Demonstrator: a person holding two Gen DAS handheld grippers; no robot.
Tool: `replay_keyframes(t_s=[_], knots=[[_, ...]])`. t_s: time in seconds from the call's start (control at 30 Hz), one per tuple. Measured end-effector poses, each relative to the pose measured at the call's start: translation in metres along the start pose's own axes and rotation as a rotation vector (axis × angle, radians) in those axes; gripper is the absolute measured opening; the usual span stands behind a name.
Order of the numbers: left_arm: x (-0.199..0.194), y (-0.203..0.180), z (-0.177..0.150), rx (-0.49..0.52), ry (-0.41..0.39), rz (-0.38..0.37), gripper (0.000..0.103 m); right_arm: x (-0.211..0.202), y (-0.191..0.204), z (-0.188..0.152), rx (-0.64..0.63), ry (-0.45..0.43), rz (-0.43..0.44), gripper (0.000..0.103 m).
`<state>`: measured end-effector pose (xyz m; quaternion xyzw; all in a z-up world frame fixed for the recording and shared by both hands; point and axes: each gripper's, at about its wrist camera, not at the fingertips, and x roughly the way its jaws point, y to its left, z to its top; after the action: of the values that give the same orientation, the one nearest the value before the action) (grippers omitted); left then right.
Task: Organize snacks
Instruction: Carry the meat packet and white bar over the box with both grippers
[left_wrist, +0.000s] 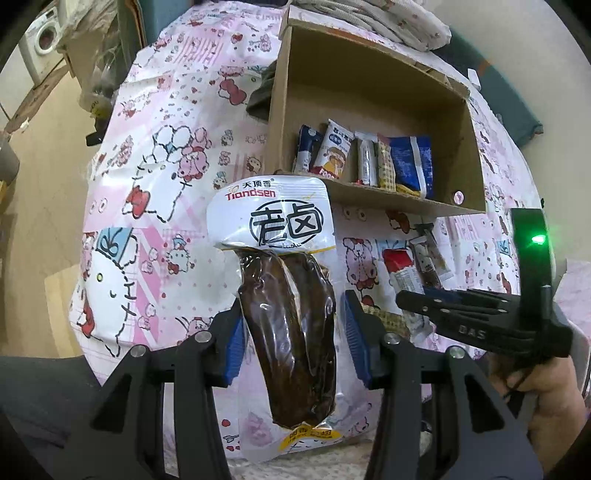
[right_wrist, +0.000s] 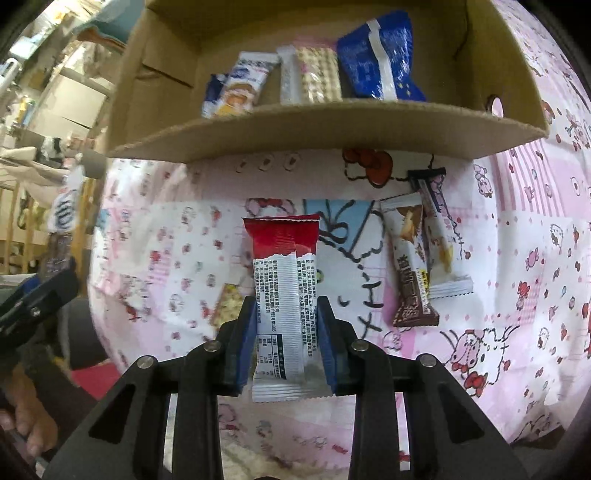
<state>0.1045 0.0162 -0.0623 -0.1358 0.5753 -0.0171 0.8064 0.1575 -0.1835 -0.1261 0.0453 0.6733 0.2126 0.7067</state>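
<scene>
Cardboard walls of the box (right_wrist: 332, 122) stand between both packets and the row of snacks already inside, and that near wall is the likeliest snag: a packet swung in low could catch its edge and twist loose. The left tongs (left_wrist: 293, 338) hold a vacuum packet of dark braised meat (left_wrist: 288, 317), but only the left pad visibly touches it while the right pad stands a little off the plastic, so I cannot tell how firm the grip is; the slick, heavy pouch could slide out. The right tongs (right_wrist: 286, 345) are closed on a slim red-and-silver snack bar (right_wrist: 282, 299), pads pressing both long edges near its lower end, so the top may flop over.

The meat packet hangs over the pink cartoon-print cloth (left_wrist: 155, 192) in front of the box, white label upward. The bar points toward the box, back side with printed text facing up. Two more bars (right_wrist: 421, 258) lie on the cloth to its right, overlapping each other
</scene>
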Motion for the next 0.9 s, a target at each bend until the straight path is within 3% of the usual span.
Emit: replay_keyframes(t_s=[0.23,0.57,0.9], knots=[[-0.023,-0.004,0.013,0.008,-0.066,-0.013,0.043,-0.044,0.004,-0.002,0.005,-0.119,0.097,0.033],[-0.048,-0.030,0.074,0.056,-0.184,-0.030,0.043,-0.109,-0.010,0.019,0.043,-0.343,0.147,0.033],[-0.038,-0.057,0.126,0.096,-0.237,-0.026,0.043,-0.127,-0.044,0.055,0.111,-0.419,0.115,0.033]])
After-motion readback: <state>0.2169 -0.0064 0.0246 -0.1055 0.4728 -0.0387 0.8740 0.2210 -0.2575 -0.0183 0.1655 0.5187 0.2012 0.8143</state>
